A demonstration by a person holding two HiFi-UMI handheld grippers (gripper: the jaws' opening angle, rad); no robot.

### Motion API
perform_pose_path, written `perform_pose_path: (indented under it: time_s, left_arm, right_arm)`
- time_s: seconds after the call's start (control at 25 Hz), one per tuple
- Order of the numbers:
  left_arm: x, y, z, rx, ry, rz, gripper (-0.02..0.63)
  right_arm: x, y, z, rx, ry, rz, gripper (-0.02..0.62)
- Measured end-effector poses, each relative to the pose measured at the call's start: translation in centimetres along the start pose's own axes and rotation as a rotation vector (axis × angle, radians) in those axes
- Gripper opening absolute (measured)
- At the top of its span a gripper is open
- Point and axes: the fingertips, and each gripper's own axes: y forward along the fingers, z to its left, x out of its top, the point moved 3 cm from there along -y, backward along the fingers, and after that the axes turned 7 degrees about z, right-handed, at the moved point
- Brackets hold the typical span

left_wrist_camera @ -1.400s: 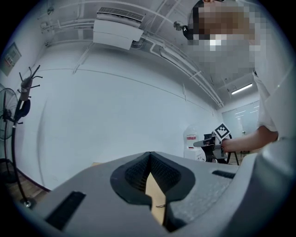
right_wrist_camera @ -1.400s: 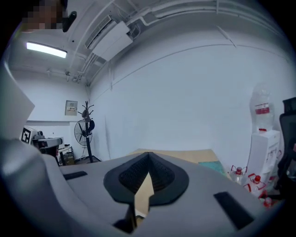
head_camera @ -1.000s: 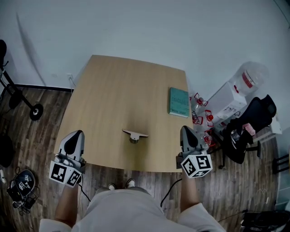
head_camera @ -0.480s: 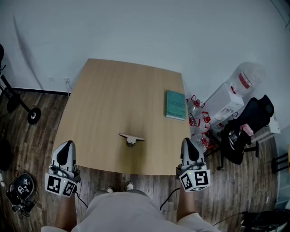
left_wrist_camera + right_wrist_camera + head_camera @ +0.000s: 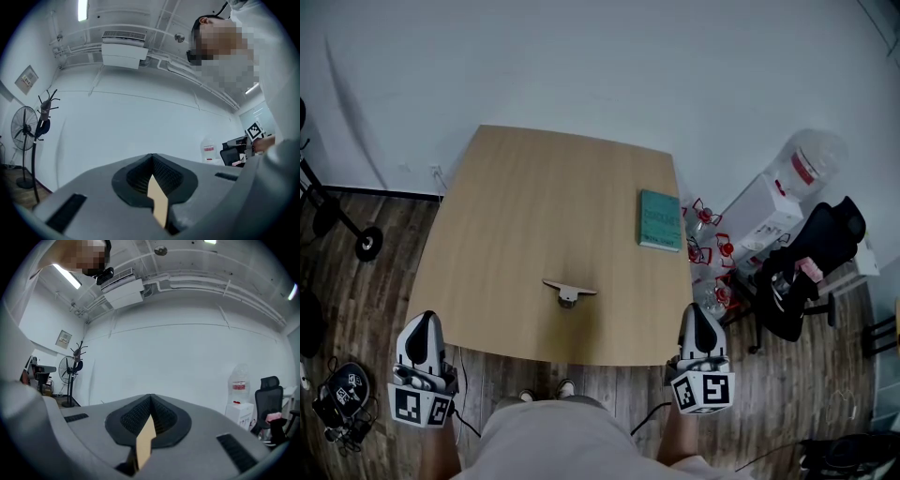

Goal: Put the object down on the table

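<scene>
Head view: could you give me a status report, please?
Left tool, right tool: shut, empty, outside table corners. Object down on table, untouched. Book far right, not in the way.

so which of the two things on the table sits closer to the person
The small flat tan piece, near the middle of the front edge of the table. The teal book lies farther back, along the right edge.

No legible text — none anywhere
</scene>
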Motion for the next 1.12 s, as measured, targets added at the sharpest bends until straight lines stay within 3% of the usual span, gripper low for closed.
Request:
perform_pose_path:
  time_s: [0.4,1.12]
  left_arm:
    - [0.0,1.0,-1.6,-0.045,0.057,0.026,0.005]
    - [0.2,1.8,-2.1,-0.081,0.027,0.034,0.005]
  right_arm:
    - [-0.5,-0.2,-0.5,0.004,-0.004,0.013,-0.003]
    - [-0.2,1.4,2.0,0.099,-0.021,0.042,-0.003]
